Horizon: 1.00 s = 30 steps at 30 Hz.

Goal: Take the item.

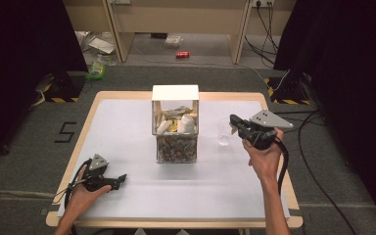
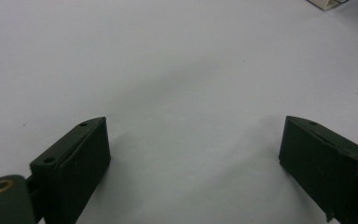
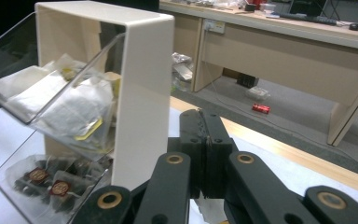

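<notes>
While the left gripper (image 1: 119,179) rests spread, the right gripper (image 1: 233,120) — pressed together, empty — points level toward the upright tea-bag box (image 1: 175,93).

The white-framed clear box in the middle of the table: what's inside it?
The box has two clear bins. The upper bin holds pale tea bags, some with yellow tags. The lower bin holds darker sachets with round red labels. What lies beneath the top layers is covered.

The dispenser box (image 3: 142,93) has glossy cream plastic walls and clear acrylic bins of papery tea bags (image 3: 81,112). The cup (image 1: 223,131) is clear plastic. A matt white sheet (image 2: 177,70) covers the wood-edged table (image 1: 176,223).
</notes>
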Motion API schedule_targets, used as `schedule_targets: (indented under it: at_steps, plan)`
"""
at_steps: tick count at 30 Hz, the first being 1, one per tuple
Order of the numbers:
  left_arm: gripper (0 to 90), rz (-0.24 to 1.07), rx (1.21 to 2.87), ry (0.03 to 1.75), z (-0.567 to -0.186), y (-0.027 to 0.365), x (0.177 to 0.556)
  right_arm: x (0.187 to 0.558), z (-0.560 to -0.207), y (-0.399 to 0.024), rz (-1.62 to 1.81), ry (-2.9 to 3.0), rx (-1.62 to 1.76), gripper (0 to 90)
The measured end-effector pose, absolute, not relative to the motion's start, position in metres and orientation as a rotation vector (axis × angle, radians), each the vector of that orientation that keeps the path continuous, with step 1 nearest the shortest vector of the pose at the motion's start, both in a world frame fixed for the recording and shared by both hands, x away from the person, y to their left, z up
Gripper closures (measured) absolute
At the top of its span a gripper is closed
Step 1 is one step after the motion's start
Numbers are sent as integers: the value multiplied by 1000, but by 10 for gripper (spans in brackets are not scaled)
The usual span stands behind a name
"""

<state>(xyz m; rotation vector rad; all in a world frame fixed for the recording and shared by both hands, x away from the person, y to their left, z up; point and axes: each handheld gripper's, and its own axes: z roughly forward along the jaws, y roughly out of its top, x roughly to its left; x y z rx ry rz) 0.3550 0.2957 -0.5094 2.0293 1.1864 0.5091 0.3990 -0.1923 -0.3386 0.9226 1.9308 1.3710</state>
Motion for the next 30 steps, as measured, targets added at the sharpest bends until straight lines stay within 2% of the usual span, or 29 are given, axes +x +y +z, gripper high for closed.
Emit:
schedule_targets:
  at_steps: [13, 30]
  plan:
    - [77, 509, 2029, 1186, -509, 296, 355, 427, -343, -192, 1343, 1939, 971, 897]
    - [77, 508, 2030, 1186, -509, 296, 355, 462, -370, -180, 1267, 2010, 1039, 896]
